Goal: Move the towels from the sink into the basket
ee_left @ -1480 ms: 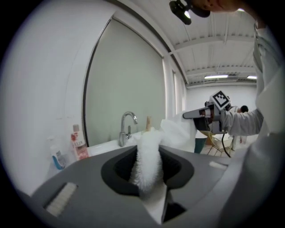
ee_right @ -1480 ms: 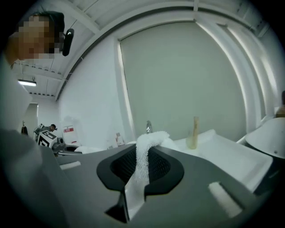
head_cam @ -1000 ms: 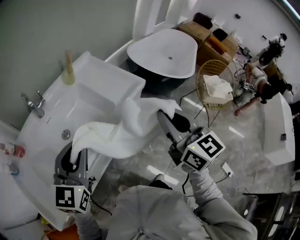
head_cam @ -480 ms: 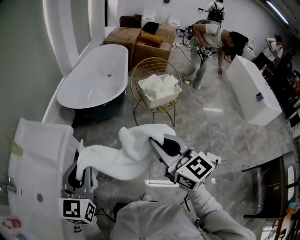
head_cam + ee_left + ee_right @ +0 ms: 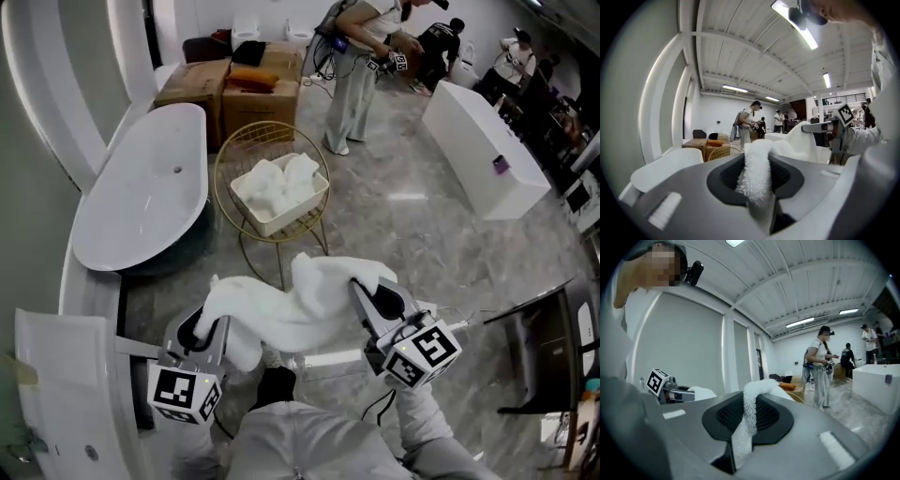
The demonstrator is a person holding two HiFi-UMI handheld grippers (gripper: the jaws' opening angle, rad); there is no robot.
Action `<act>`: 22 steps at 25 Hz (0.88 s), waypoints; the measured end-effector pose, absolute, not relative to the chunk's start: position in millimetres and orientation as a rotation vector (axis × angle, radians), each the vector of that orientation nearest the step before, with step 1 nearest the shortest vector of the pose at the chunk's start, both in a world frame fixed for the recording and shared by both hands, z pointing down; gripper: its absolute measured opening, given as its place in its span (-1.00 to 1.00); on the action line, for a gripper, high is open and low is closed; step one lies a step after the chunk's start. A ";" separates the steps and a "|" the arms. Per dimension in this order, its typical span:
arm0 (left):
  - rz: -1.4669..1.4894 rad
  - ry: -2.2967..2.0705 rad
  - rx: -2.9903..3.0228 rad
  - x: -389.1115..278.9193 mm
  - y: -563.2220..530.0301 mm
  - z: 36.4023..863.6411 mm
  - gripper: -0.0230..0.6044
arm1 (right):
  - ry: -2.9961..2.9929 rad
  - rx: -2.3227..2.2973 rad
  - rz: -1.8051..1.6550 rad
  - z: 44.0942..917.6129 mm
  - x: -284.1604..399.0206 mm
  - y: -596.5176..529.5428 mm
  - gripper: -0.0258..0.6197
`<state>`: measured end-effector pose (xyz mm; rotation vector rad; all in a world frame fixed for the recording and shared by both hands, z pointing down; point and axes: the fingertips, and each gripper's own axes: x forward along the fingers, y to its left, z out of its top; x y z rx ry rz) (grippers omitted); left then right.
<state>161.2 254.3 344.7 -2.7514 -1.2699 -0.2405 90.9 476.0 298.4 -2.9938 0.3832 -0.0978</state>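
A white towel point(image 5: 291, 305) hangs stretched between my two grippers over the marble floor. My left gripper point(image 5: 208, 323) is shut on its left end, and the pile of the towel point(image 5: 757, 176) stands pinched between the jaws. My right gripper point(image 5: 368, 292) is shut on the right end, where a thin fold of towel point(image 5: 747, 420) rises from the closed jaws. Ahead stands the gold wire basket point(image 5: 228, 155) with white towels point(image 5: 277, 186) in its liner. A corner of the white sink point(image 5: 56, 384) shows at the lower left, behind the grippers.
A white freestanding bathtub point(image 5: 141, 192) lies left of the basket. Cardboard boxes point(image 5: 225, 84) sit behind it. People stand at the back near a white block point(image 5: 483, 150). A dark table edge point(image 5: 553, 347) is at the right.
The view has swung away from the sink toward the basket. Both grippers carried the stretched towel off the sink and over the floor, and the basket now lies straight ahead and closer.
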 end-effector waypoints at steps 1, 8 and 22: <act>-0.239 -1.308 -2.735 176.8 269.0 347.9 -0.45 | 0.344 -3.002 -0.096 298.4 101.1 488.9 -0.81; -0.266 -1.508 -2.609 284.2 355.3 366.3 -0.45 | 0.161 -3.044 -0.182 307.1 191.4 554.2 -0.81; -0.092 -1.595 -2.567 462.9 472.5 325.7 -0.45 | 0.175 -3.082 -0.084 282.1 400.3 624.2 -0.81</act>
